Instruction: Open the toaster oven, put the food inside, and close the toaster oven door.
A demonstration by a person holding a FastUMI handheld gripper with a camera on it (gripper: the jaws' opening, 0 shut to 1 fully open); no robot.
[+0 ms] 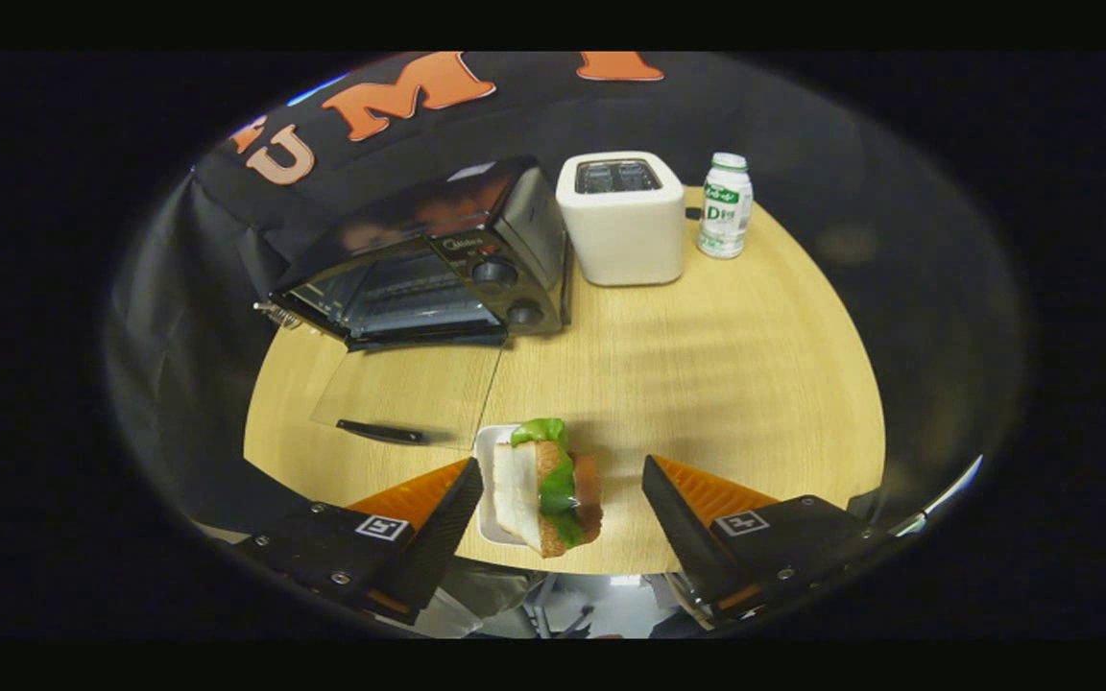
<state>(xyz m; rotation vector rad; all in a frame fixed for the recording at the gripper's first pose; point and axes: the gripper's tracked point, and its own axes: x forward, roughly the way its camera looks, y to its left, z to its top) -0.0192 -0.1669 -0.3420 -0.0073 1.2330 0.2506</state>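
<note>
The gripper point(558, 504) is hovering low over the near edge of the round wooden desk point(726, 365), its two fingers spread wide apart and gripping nothing. Between them a sandwich point(548, 489) with green lettuce is lying on a small white plate point(488, 480); the plate's edge is sitting just beside the left finger, while the right finger is standing clear of the food. Beyond the fingers, ahead and to the left, the black toaster oven point(438, 259) is sitting with its glass door point(409, 389) folded down flat onto the desk, the rack inside showing. Further ahead, beside the oven, a white toaster point(622, 221) is standing, and a small white bottle point(725, 206) is standing upright just to its right.
</note>
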